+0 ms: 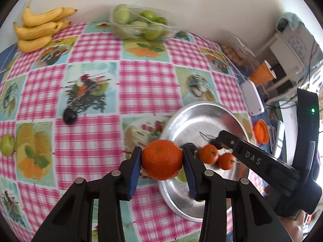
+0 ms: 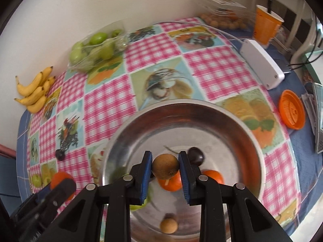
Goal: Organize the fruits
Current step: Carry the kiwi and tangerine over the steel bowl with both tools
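My left gripper (image 1: pixel 162 159) is shut on a large orange (image 1: pixel 161 160), held at the left rim of the metal bowl (image 1: pixel 201 117). In the left wrist view two small tangerines (image 1: pixel 209 154) lie in the bowl, and the right gripper's black finger (image 1: pixel 242 153) reaches in over them. My right gripper (image 2: pixel 165 166) is shut on a small brown round fruit (image 2: pixel 165 166) above the bowl (image 2: pixel 232 125). Below it lie tangerines (image 2: pixel 170 183), a dark plum (image 2: pixel 195 156), a second brown fruit (image 2: pixel 169 225) and a green fruit (image 2: pixel 119 172).
On the checked tablecloth lie a dark plum (image 1: pixel 69 117), a green fruit (image 1: pixel 7 145), bananas (image 1: pixel 40 28) and a bag of green fruits (image 1: pixel 139 23) by the wall. An orange cup (image 2: pixel 265 27), a white box (image 2: pixel 262 63) and an orange lid (image 2: pixel 291 109) stand right.
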Action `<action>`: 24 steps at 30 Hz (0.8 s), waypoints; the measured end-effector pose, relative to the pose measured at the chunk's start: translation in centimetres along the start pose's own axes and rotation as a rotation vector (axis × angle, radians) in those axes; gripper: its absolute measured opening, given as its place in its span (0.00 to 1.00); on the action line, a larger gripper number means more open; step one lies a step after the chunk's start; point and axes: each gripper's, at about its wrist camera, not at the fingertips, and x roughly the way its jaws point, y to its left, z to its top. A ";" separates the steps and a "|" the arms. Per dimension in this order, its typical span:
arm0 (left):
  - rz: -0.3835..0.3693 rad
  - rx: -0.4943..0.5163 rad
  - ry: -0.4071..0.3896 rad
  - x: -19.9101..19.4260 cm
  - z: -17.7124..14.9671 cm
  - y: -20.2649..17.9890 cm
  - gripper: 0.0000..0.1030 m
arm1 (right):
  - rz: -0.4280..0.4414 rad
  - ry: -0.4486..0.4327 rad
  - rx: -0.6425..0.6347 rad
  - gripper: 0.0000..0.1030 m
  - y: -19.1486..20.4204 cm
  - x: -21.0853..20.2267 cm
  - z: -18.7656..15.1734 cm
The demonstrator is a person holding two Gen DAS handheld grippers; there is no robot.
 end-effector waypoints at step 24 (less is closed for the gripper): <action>0.062 0.195 -0.044 4.9 0.7 -4.8 0.41 | 0.027 -0.023 0.078 0.28 -2.5 2.3 1.2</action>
